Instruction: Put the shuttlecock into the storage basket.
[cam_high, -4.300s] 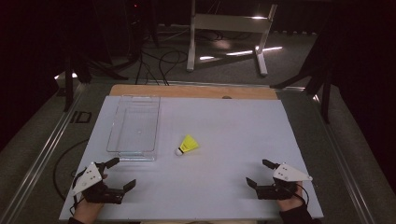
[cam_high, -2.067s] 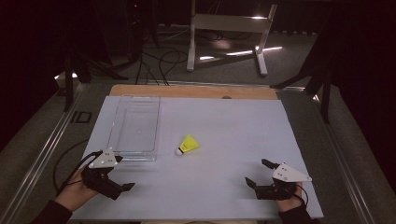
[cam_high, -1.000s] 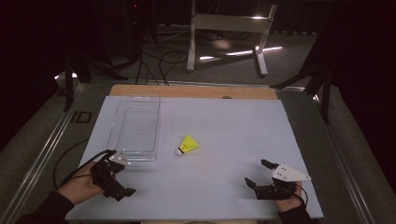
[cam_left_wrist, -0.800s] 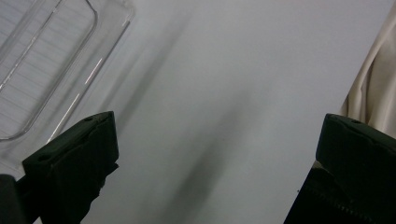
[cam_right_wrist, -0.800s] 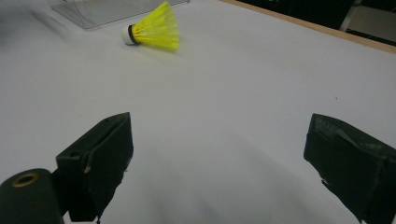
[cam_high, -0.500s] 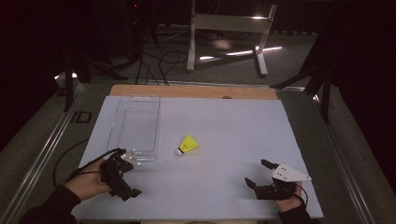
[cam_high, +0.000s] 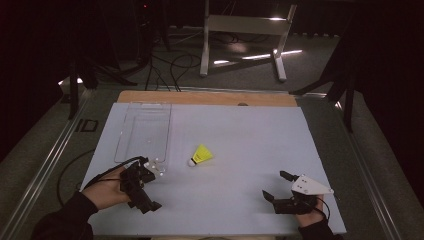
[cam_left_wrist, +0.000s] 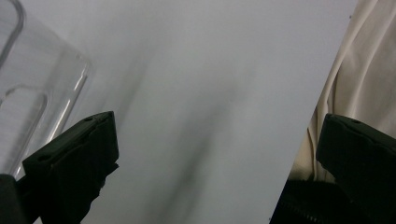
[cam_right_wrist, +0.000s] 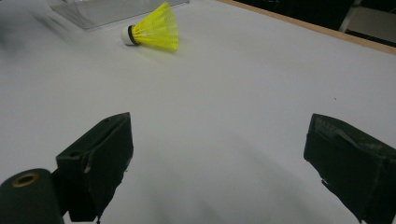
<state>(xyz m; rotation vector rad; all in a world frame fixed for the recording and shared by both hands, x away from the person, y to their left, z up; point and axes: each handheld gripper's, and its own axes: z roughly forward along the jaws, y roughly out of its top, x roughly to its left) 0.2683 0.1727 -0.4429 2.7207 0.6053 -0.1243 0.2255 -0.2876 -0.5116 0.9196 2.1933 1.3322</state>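
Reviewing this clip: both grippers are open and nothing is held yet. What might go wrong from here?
1. The left gripper is rolled onto its side close to the clear tray; a careless move may knock the tray's near corner.
2. The yellow shuttlecock lies on its side; a pinch on the skirt may crush it, or it may roll off.
3. The left gripper's cable loops over the table edge and might snag.

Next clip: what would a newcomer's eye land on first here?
The yellow shuttlecock, lying on its side mid-sheet, is the one bright thing on the white table. Just left of it sits a clear plastic tray. The left gripper is tilted near the tray's near corner with jaws open; the right gripper rests open at bottom right.
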